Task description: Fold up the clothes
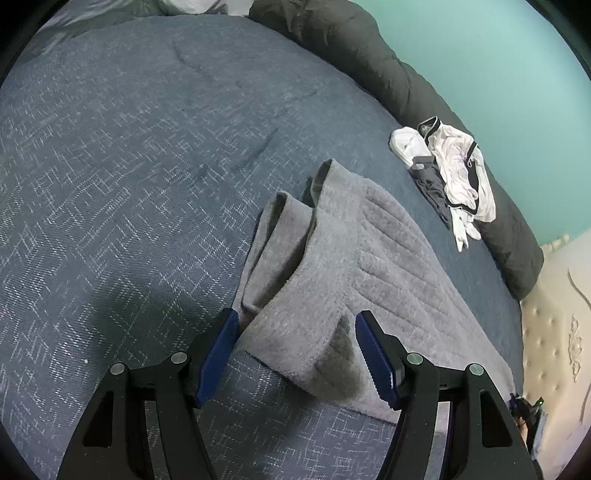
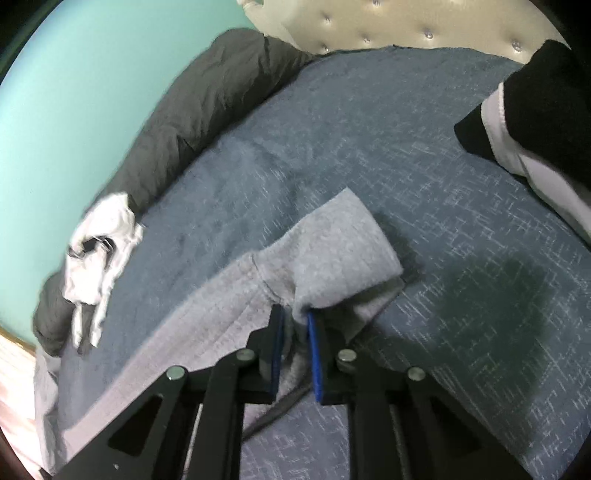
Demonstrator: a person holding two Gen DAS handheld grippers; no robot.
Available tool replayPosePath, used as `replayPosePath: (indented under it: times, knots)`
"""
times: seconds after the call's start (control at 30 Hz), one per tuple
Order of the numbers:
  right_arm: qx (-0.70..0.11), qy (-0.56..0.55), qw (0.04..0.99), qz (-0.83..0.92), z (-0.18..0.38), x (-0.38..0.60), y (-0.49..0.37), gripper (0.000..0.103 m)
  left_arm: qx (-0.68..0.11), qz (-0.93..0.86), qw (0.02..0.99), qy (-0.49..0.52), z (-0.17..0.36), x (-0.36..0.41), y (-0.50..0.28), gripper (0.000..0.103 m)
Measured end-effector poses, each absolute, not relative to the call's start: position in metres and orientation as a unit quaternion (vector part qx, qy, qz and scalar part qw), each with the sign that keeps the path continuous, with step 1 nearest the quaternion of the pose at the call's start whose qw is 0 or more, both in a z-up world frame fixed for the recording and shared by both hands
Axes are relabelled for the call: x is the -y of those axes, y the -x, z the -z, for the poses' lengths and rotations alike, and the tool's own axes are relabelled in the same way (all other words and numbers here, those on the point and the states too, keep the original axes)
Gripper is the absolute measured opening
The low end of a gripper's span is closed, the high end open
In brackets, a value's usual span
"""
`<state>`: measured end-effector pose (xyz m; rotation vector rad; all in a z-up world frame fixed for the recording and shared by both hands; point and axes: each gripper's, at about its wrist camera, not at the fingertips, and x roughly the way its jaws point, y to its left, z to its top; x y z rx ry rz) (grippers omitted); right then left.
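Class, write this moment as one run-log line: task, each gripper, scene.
task: fold clothes | left gripper: open over grey sweater hem | right gripper: shut on sweater fabric | white garment pile near bed edge

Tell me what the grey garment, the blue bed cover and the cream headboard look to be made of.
Grey fuzzy garment: looks like fleece or brushed knit; matte, napped pile with ribbed lines. Blue bed cover: seems woven cloth, matte, with pale crosshatch threads and quilted stitch dents. Cream tufted headboard: probably faux leather; soft sheen, button-pinched padding. None is certain from the look alone.

Each black tool (image 1: 295, 358) has blue ribbed pads (image 2: 314, 354) and silver screws (image 1: 413, 358).
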<state>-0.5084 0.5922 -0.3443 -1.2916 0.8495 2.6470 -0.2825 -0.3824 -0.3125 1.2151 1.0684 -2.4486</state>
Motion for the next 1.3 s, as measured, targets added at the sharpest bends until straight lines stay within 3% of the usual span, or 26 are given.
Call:
replayPosePath:
  times: [0.1, 0.23, 0.67, 0.77, 0.83, 0.87, 0.93, 1.0, 1.2, 1.3]
  knots:
    - [-0.288, 0.435, 0.047, -0.852, 0.354, -0.594, 0.506, 0.015, -0.367, 0.832, 0.112, -0.402, 0.309, 0.386, 0.276, 0.070]
    - [-0.297, 0.415, 0.055, -0.859, 0.346, -0.600, 0.494, 0.036, -0.377, 0.831, 0.124, -0.390, 0.307, 0.394, 0.264, 0.070]
    - [-0.350, 0.410, 0.019, -0.842, 0.349, -0.599, 0.466, 0.038, -0.430, 0.812, 0.094, -0.383, 0.325, 0.376, 0.260, 0.070]
    - [-0.363, 0.417, 0.008, -0.833, 0.353, -0.592, 0.466, 0.045, -0.439, 0.810, 0.087, -0.379, 0.330, 0.372, 0.270, 0.069]
    - [-0.371, 0.423, 0.002, -0.827, 0.356, -0.589, 0.469, 0.049, -0.444, 0.809, 0.090, -0.375, 0.331, 0.373, 0.274, 0.060]
    - [-0.374, 0.426, 0.001, -0.824, 0.358, -0.589, 0.471, 0.055, -0.443, 0.809, 0.093, -0.375, 0.331, 0.375, 0.276, 0.045]
    - [-0.380, 0.429, 0.003, -0.819, 0.361, -0.590, 0.473, 0.059, -0.441, 0.809, 0.098, -0.376, 0.331, 0.377, 0.278, 0.039]
    - [-0.387, 0.427, 0.008, -0.817, 0.364, -0.592, 0.475, 0.059, -0.431, 0.814, 0.097, -0.376, 0.327, 0.378, 0.279, 0.030]
    - [-0.382, 0.414, 0.011, -0.826, 0.365, -0.596, 0.484, 0.059, -0.427, 0.830, 0.105, -0.343, 0.301, 0.393, 0.279, 0.017]
    - [-0.367, 0.410, 0.012, -0.835, 0.363, -0.597, 0.489, 0.034, -0.421, 0.833, 0.112, -0.343, 0.296, 0.399, 0.284, 0.016]
